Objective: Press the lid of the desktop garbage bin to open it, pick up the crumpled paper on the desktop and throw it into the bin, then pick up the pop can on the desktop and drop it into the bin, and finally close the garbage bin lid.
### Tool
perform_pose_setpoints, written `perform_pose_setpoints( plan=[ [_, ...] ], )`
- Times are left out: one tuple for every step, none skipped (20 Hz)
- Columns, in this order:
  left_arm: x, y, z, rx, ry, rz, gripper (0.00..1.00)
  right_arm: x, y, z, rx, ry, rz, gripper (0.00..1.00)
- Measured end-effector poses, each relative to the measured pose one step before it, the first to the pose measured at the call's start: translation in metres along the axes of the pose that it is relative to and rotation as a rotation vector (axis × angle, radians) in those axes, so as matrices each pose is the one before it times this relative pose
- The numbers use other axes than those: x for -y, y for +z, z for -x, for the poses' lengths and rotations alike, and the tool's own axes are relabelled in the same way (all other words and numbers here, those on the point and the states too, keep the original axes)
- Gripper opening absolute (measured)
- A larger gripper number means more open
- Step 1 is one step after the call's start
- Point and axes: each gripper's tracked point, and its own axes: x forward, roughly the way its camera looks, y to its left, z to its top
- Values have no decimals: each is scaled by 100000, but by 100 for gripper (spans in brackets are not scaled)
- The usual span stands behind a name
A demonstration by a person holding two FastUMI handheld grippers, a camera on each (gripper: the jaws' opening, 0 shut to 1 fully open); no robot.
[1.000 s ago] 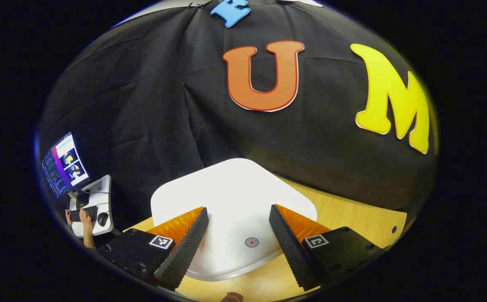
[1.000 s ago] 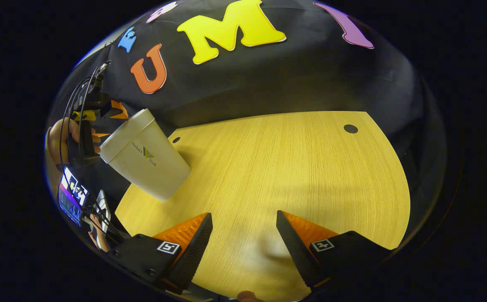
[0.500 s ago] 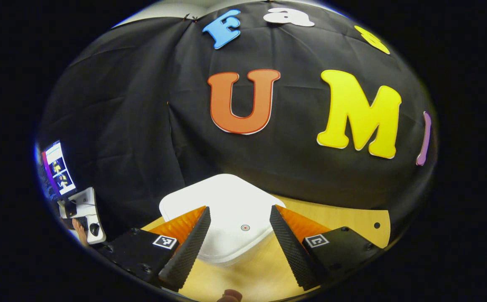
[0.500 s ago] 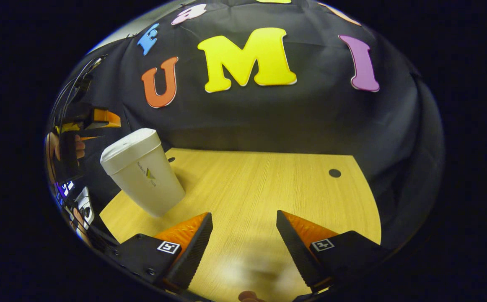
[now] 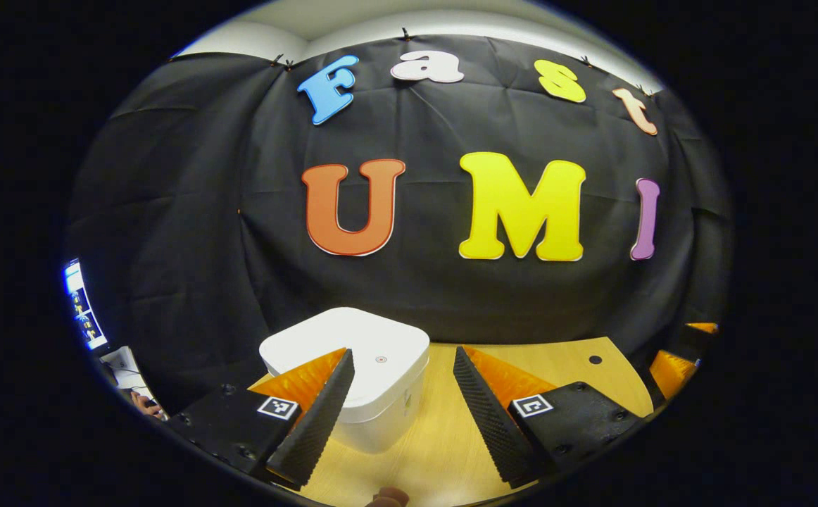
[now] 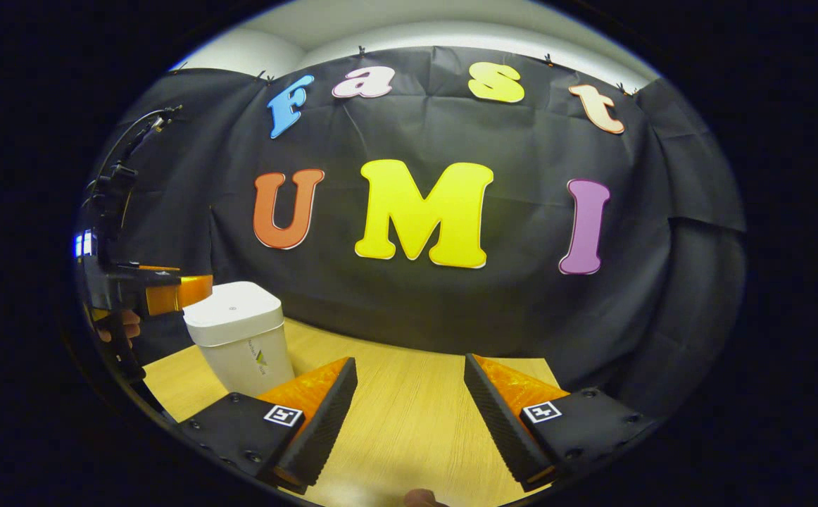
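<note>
The bin (image 5: 353, 380) stands on the counter (image 5: 557, 366) just ahead of the left tongs (image 5: 398, 415), a little toward their left finger, its lid (image 5: 345, 345) down and flat. In the right gripper view the same bin (image 6: 240, 338) sits off to the left of the right tongs (image 6: 409, 415), beyond their left finger, with the left tongs (image 6: 170, 292) held level beside its lid and a hand (image 6: 120, 327) behind them. Both pairs of tongs are spread wide and pinch nothing.

No paper or can lies on the stretch of counter in front of either pair, so by my reading the throwing is done and the closed lid finishes the job.

The bin looks like light, stiff plastic with a smooth, slippery shell – likely to slide or tip under a sideways shove. Its lid is best pressed straight down on the small round mark (image 5: 381, 359) near the middle, not gripped. Crumpled paper would be soft and squashy – a can thin-walled, better pinched across its middle
</note>
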Motion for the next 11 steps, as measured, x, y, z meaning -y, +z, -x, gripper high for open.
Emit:
perform_pose_setpoints(
  plan=[
    [440, -558, 597, -113, -1670, 854, 95, -173, 360, 397, 1137, -1685, -310, 97],
    [725, -589, 609, -540, -2086, 745, 94, 265, 249, 461, 1535, -2570, -422, 97],
    [770, -623, 769, 96, -2659, 539, 94, 64, 419, 391, 2161, -2153, -919, 94],
    [716, -405, 522, 540, -2663, -911, 95, 115, 342, 415, 1973, -2009, -352, 94],
    [411, -522, 264, -521, -1328, -2650, 95, -243, 170, 615, 1399, -432, 2, 94],
    [207, -433, 196, -757, -1125, -2656, 95, -318, 66, 433, 906, -9, 717, 94],
    [-23, -50, 237, 331, -699, -856, 95, -81, -206, 259, -185, -745, 1087, 94],
    [223, 80, 254, 646, -1365, -191, 95, -248, -343, 352, -927, 25, -10, 95],
    [195, 221, 175, 1213, -756, -298, 94, -575, -281, 127, -590, 496, -776, 94],
    [115, 383, 95, 1363, -579, -240, 94, -177, -12, 166, 114, -187, -196, 94],
    [-23, 282, 39, 1061, 168, -226, 95, 33, -177, -17, -424, -739, -309, 95]
  ],
)
